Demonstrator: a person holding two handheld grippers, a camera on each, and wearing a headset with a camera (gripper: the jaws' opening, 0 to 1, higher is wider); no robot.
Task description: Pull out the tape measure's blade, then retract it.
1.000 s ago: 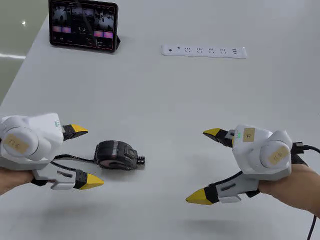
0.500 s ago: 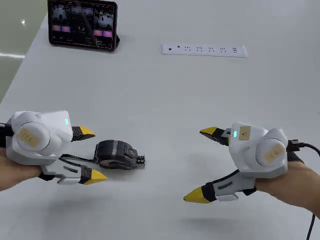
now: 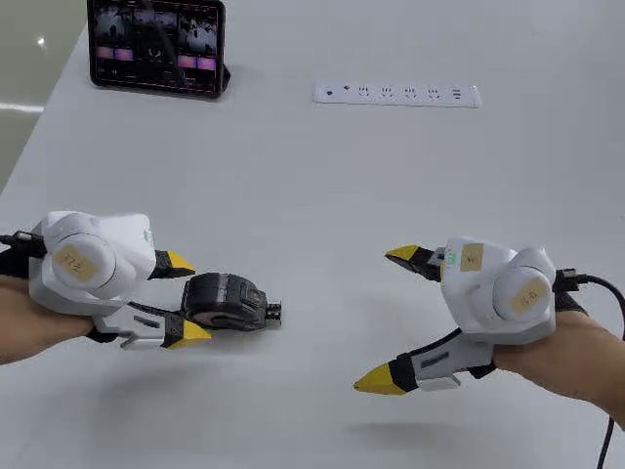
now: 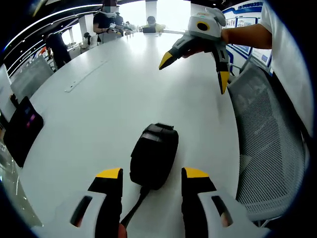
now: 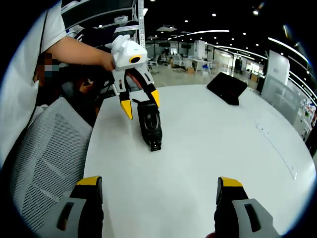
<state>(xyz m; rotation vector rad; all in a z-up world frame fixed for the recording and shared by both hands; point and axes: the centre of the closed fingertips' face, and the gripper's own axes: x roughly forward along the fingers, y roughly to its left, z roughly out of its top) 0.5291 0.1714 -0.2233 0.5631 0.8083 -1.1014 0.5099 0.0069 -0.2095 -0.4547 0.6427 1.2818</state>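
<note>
left gripper (image 3: 187,298) has slid forward since the earlier frame, from beside the tape's tail to a spot where its yellow tips now flank the case. the right gripper (image 3: 383,319) has drifted only a little.

white table (image 3: 322,186) carries everything. on its far side a dark tablet (image 3: 154,47) stands propped up, and a white power strip (image 3: 395,94) lies flat, both well apart from the work.

the left gripper's tongs are wide. in the left gripper view the back end of the tape (image 3: 229,301) sits between the two tips with a gap showing on each side, so i judge they do not yet touch it. the right gripper's tongs are wide too, and hold nothing. it hovers well apart from the tape, facing it across bare table.

the tape lies on its side near the front left of the table, mouth turned toward the right gripper. a black cord (image 4: 132,210) trails from its back end between the left tongs. the small hook (image 5: 155,147) sits tight at the mouth — no blade shows beyond it.

progress, as i read it: nothing is done yet. still to come — close on the case, catch the hook, draw the blade out, then let it run back in.
</note>
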